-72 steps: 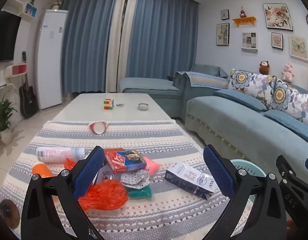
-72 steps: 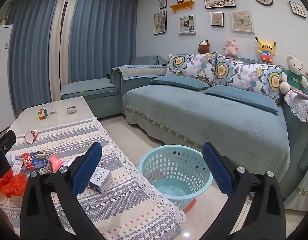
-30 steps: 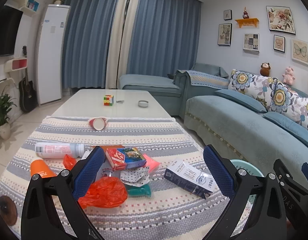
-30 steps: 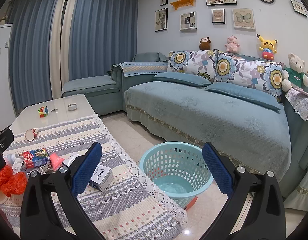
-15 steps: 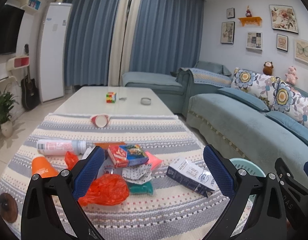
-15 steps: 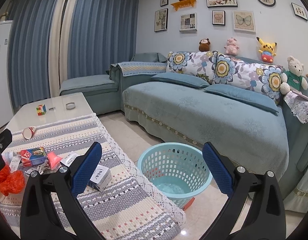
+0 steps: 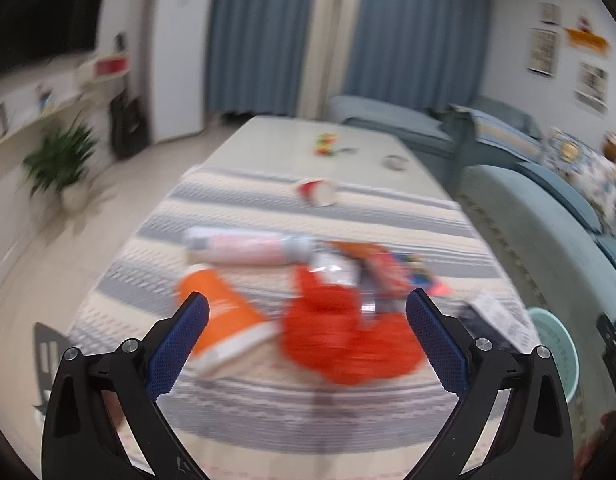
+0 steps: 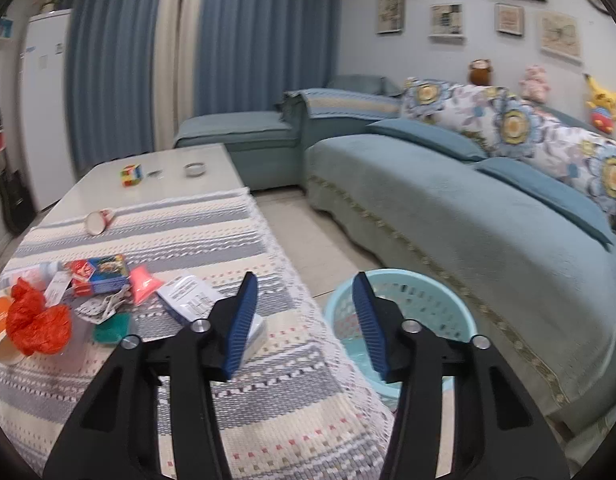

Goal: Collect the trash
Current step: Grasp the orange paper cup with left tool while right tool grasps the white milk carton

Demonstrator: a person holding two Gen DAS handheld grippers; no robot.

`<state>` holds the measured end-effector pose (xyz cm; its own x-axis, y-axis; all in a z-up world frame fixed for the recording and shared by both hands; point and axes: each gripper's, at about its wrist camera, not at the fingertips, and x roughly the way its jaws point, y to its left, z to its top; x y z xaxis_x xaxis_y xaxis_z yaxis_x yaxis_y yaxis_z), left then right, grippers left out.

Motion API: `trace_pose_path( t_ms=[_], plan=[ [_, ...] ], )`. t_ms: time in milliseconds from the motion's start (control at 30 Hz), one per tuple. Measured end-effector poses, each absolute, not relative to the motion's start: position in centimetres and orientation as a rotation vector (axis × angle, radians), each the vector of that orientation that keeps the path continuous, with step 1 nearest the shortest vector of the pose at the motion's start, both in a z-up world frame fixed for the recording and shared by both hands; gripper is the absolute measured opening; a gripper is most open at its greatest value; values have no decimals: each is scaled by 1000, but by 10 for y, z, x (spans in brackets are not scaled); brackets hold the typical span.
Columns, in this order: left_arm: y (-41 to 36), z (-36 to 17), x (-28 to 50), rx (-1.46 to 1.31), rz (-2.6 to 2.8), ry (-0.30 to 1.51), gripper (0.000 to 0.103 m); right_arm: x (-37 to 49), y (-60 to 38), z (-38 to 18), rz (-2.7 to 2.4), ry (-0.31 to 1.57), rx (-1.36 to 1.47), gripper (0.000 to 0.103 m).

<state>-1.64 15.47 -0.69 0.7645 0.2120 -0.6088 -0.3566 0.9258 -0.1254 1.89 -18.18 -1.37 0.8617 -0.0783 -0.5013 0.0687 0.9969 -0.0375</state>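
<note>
Trash lies on the striped tablecloth (image 8: 228,236): an orange plastic bag (image 7: 347,336) (image 8: 36,320), an orange cup (image 7: 224,320), a white bottle (image 7: 248,246), a red and blue box (image 8: 100,274), a white and blue carton (image 8: 196,300) and a tipped paper cup (image 8: 98,221). My left gripper (image 7: 308,340) is open, just short of the bag and cup; its view is blurred. My right gripper (image 8: 304,316) is partly open and empty, above the table's right edge next to the carton. A light blue basket (image 8: 419,300) stands on the floor beyond it.
A teal sofa (image 8: 467,208) with flowered cushions runs along the right. A puzzle cube (image 8: 131,174) and a small round dish (image 8: 195,168) sit on the bare far tabletop. A plant (image 7: 60,160) stands at the left wall.
My left gripper has swung left and moved in close to the orange bag and cup. My right gripper has narrowed its jaws and moved left over the table edge.
</note>
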Motion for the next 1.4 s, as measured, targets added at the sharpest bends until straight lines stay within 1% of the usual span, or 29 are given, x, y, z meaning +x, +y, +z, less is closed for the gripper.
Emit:
trace_pose_path(
  t_ms=[133,267,400,500,633,700,767,867,933,1033,1067,1100,1200,1233,1267,1300,1333,1367,1400],
  plan=[
    [210,-23,-10,-366,359,702,95,45,-172,-22,72,595,-59,45],
    [240,-40,2,-462,346,757,94,68,-156,-34,159,637,-135,45],
    [259,-66,18,-554,323,816,94,91,-148,-49,223,680,-144,60],
    [267,-82,28,-590,324,858,95,103,-142,-60,254,701,-170,63],
    [265,-95,39,-590,338,903,94,118,-137,-74,328,750,-215,72],
    [262,-99,43,-583,340,923,91,123,-134,-79,360,771,-238,75],
    [258,-104,48,-573,339,942,88,127,-129,-84,384,790,-268,76],
    [252,-110,54,-548,349,964,78,132,-123,-92,401,812,-301,76],
    [250,-112,55,-529,350,967,78,137,-122,-97,411,835,-305,76],
    [247,-110,56,-495,350,967,76,145,-120,-105,422,868,-299,76],
    [245,-109,55,-482,346,962,71,147,-119,-106,428,876,-296,76],
    [244,-106,55,-471,340,950,63,149,-117,-108,437,884,-291,76],
    [243,-99,54,-452,312,946,56,154,-113,-113,445,912,-288,76],
    [242,-97,54,-446,299,948,55,155,-112,-115,440,915,-290,75],
    [241,-96,54,-440,294,946,54,155,-111,-116,429,918,-295,71],
    [239,-95,51,-431,288,942,53,156,-111,-116,426,925,-296,62],
    [238,-93,50,-426,281,937,52,155,-111,-116,438,929,-282,59],
    [236,-91,49,-419,273,928,51,153,-112,-115,448,930,-267,52],
    [233,-89,48,-404,264,921,50,151,-111,-114,442,929,-263,50]
  ],
)
